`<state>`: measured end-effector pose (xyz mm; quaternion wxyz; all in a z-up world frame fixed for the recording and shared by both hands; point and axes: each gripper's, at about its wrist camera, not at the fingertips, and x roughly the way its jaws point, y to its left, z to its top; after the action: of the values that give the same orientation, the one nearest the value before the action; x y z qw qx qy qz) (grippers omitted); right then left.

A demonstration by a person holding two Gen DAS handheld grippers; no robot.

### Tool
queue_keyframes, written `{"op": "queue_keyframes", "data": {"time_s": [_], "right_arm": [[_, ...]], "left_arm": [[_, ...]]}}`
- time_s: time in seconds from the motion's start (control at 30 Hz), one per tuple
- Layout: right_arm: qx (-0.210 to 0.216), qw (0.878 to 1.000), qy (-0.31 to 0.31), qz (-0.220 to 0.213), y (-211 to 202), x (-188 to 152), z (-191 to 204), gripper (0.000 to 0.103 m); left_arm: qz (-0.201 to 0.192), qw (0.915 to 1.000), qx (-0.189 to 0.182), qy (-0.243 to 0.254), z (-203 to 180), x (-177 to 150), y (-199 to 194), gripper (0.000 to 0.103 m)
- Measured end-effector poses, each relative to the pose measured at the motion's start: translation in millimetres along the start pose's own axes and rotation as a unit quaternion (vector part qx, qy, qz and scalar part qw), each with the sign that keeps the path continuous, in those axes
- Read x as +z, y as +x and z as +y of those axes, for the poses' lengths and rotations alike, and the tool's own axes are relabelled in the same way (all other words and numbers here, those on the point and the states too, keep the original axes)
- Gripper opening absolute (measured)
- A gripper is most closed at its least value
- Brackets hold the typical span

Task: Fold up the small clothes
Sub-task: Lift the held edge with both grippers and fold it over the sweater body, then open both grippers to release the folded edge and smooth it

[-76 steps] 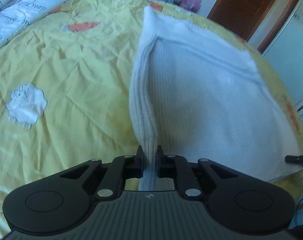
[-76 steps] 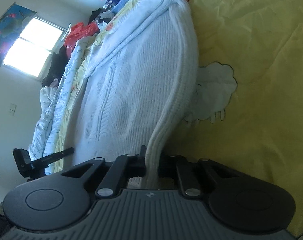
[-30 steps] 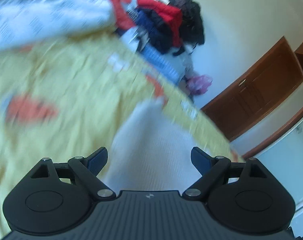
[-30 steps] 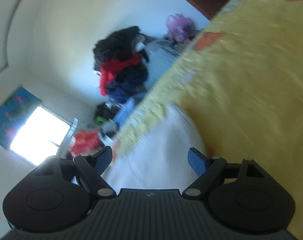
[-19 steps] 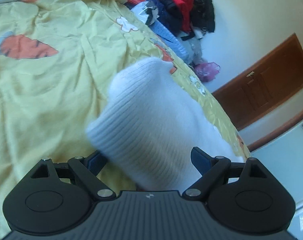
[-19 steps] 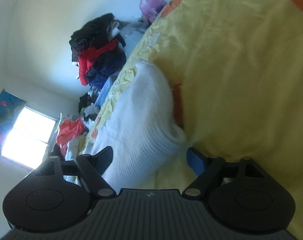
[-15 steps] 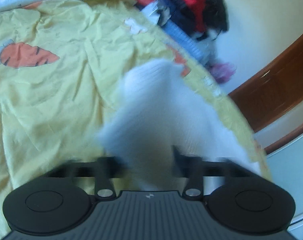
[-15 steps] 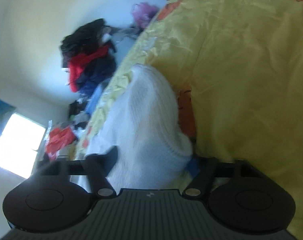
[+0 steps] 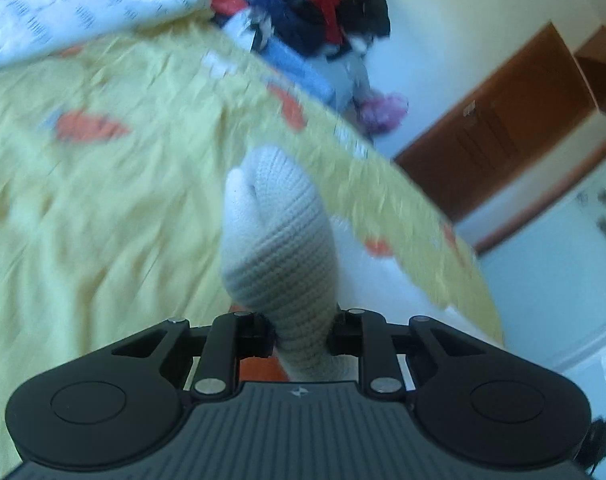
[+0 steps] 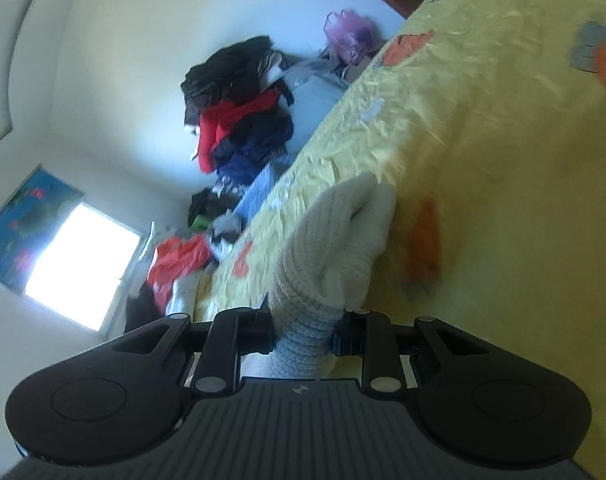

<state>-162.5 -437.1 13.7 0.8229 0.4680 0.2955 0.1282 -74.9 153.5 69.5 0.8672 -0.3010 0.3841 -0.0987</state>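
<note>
A white knitted sweater (image 9: pixel 277 240) rises as a bunched fold above the yellow bedsheet (image 9: pixel 103 208). My left gripper (image 9: pixel 301 338) is closing, its pads pressed on that fold from both sides. In the right wrist view, another thick ribbed fold of the sweater (image 10: pixel 327 248) stands up between the jaws of my right gripper (image 10: pixel 303 334), which is also closing and pinches the knit. The rest of the sweater lies low behind the left gripper, mostly hidden and blurred.
A white printed quilt (image 9: pixel 83 4) lies at the bed's far side. A pile of red, navy and black clothes (image 9: pixel 311 12) sits beyond the bed's edge, near a brown wooden door (image 9: pixel 499 128). A bright window (image 10: pixel 79 248) shows in the right wrist view.
Both grippers stood wide open over the sweater a second ago. Their jaws have since come together on folds of the knit and lifted them off the sheet.
</note>
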Motion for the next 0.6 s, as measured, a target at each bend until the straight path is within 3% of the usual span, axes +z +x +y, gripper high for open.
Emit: {"op": "queue_keyframes", "data": {"time_s": [0.13, 0.27, 0.33, 0.37, 0.4, 0.47, 0.5, 0.53, 0.6], "right_arm": [[-0.045, 0.998, 0.013, 0.032, -36, -39, -28, 0.028], [-0.119, 0.991, -0.027, 0.056, -27, -55, -40, 0.041], [-0.117, 0.992, -0.026, 0.045, -35, -46, -35, 0.045], [-0.114, 0.992, -0.036, 0.030, -42, -40, -29, 0.051], [-0.110, 0.992, -0.058, 0.002, -52, -31, -22, 0.064], [-0.106, 0.989, -0.095, -0.043, -65, -15, -10, 0.072], [-0.109, 0.987, -0.109, -0.050, -63, -6, -5, 0.072], [-0.114, 0.984, -0.130, -0.050, -58, 4, 3, 0.072], [-0.112, 0.976, -0.180, -0.043, -37, 18, 17, 0.071]], "left_arm": [[0.055, 0.9983, 0.022, -0.003, 24, -51, -5, 0.025], [0.063, 0.9973, 0.019, 0.031, 37, -57, -5, 0.045], [0.074, 0.9947, 0.009, 0.071, 33, -48, -21, 0.046], [0.073, 0.9915, -0.001, 0.108, 29, -45, -32, 0.047], [0.072, 0.9858, -0.005, 0.151, 23, -42, -44, 0.047], [0.046, 0.9734, 0.021, 0.223, 10, -38, -65, 0.047], [0.018, 0.9664, 0.034, 0.254, 2, -32, -74, 0.053], [-0.008, 0.9615, 0.042, 0.271, -5, -26, -79, 0.069], [-0.073, 0.9510, 0.073, 0.292, -22, -9, -73, 0.087]]}}
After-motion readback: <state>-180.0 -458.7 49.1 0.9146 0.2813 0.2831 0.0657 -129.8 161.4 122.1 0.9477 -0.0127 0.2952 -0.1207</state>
